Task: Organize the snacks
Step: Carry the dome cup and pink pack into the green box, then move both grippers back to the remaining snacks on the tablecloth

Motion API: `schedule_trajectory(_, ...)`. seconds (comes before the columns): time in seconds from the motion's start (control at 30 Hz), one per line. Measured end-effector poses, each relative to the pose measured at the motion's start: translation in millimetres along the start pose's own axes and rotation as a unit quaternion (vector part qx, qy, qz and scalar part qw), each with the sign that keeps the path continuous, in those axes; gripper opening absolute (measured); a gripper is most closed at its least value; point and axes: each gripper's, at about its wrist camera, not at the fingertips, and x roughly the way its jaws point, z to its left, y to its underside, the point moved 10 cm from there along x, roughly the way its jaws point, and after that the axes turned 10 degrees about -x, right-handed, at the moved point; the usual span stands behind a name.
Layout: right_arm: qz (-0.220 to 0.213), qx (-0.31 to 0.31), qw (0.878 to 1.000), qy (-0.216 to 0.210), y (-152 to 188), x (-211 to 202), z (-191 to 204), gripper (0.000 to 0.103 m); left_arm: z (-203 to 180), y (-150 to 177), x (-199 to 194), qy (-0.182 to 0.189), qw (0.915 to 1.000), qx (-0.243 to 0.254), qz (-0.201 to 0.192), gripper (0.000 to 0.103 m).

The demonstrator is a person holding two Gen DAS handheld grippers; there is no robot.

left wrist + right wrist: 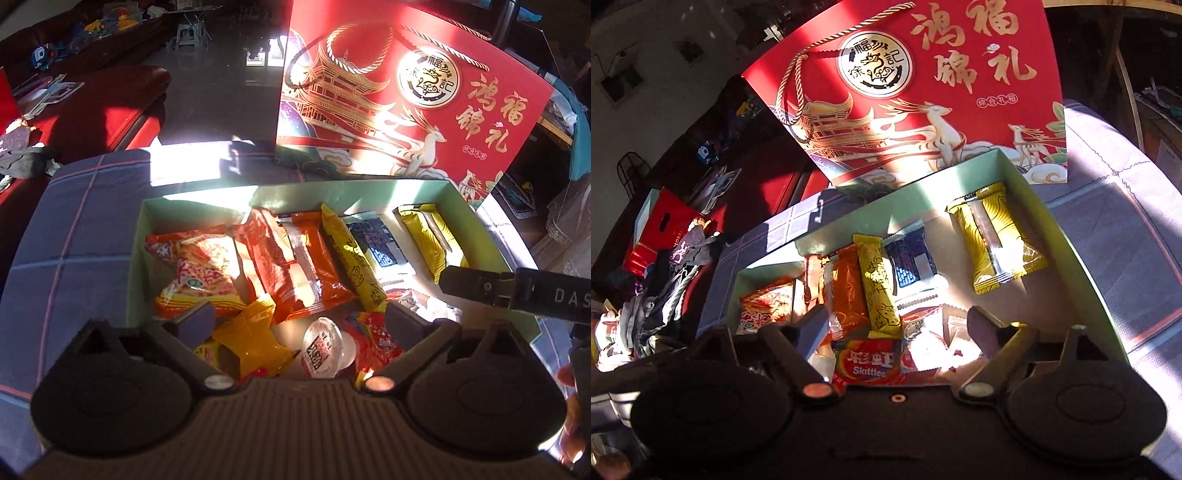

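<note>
Snacks sit in the green box (458, 192) on the checked cloth (74, 229): noodle pack (195, 269) at 9 o'clock, orange packs (295, 269) centre, yellow bar (351, 258), blue pack (380, 247), yellow pack (997, 243) at 2 o'clock, alone. Skittles (868, 365) and jelly cup (325, 350) at 6. Left gripper (299, 317) fingers wide, nothing between. Right gripper (897, 325) wide too, over the Skittles, not gripping. Red lid (406, 92) stands at 12.

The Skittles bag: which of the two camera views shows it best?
The right wrist view: the Skittles bag lies near the camera between the open right gripper's fingers, its name readable. In the left wrist view it shows only as a crumpled red corner, partly hidden by a jelly cup.
</note>
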Motion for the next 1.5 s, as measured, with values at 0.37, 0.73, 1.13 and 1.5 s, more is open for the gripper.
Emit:
schedule_trajectory(0.37, -0.010, -0.008, 1.000, 0.017, 13.6, -49.0, -3.9, 0.100, -2.3, 18.7, -27.0, 0.007, 0.9999, -0.012, 0.005, 0.103)
schedule_trajectory(0.73, -0.022, 0.000, 0.999, 0.039, 44.1, -101.1, -25.1, 0.103, -23.9, 62.3, -55.6, 0.019, 0.9997, 0.008, 0.016, 0.103)
schedule_trajectory(1.13, -0.029, 0.022, 0.997, 0.067, 83.9, -125.0, -71.7, 0.101, -68.3, 125.9, -39.8, 0.032, 0.9956, 0.051, 0.073, 0.103)
schedule_trajectory(1.5, -0.005, 0.002, 0.995, 0.102, 93.7, -90.1, -113.1, 0.032, -108.0, 163.1, -3.5, 0.026, 0.9908, 0.057, 0.120, 0.103)
